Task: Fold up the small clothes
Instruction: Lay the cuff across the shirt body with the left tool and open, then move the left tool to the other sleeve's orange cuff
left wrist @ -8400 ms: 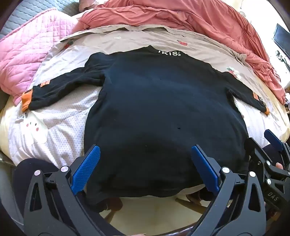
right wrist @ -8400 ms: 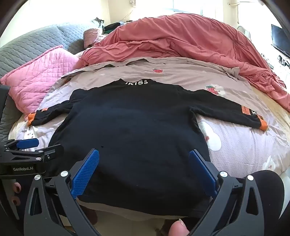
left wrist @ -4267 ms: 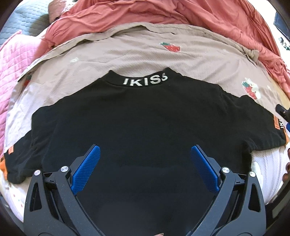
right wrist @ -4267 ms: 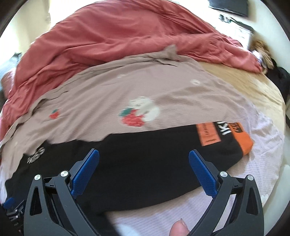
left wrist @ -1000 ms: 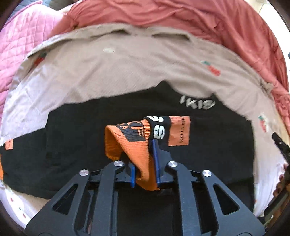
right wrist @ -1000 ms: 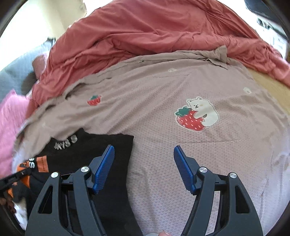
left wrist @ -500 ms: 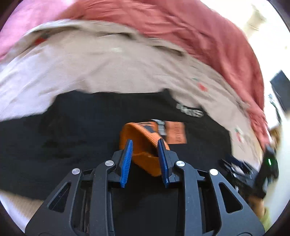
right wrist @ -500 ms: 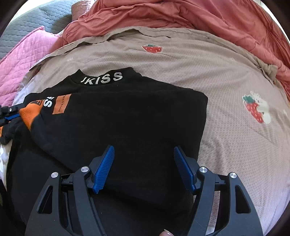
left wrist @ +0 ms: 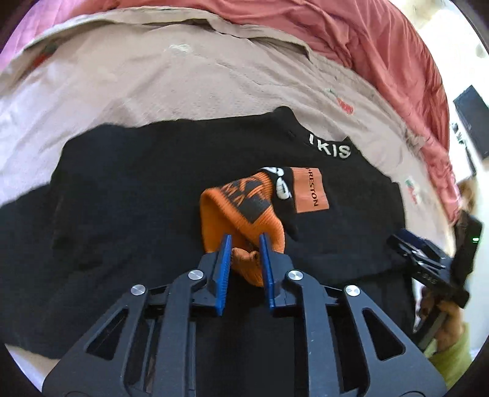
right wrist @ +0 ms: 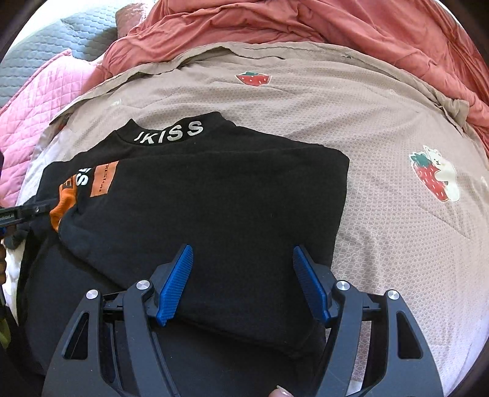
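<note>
I hold the left tongs (left wrist: 244,244) nearly closed on the orange cuff (left wrist: 244,210) of the black sweater (right wrist: 214,195), the blue pads having just been closing on the bunched knit between them, so the sleeve can be drawn across the garment's body for the fold. That cuff sits directly ahead of the left tongs, resting on the black cloth, with an orange label patch (left wrist: 308,191) just beyond it and the lettered collar (left wrist: 330,148) farther on. My right tongs (right wrist: 243,262) stand apart and grip nothing, poised just above the folded-over right side of the sweater, which I judge leaves them ready to press or steady that panel. The sweater lies spread under both tongs, its right edge already doubled inward. Beyond it stretches the bed, covered by a beige sheet (right wrist: 382,128) printed with strawberries and a bear. Farther off, a rumpled red duvet (right wrist: 305,21) is heaped along the far side, with a pink quilted cushion (right wrist: 36,100) left of it.
</note>
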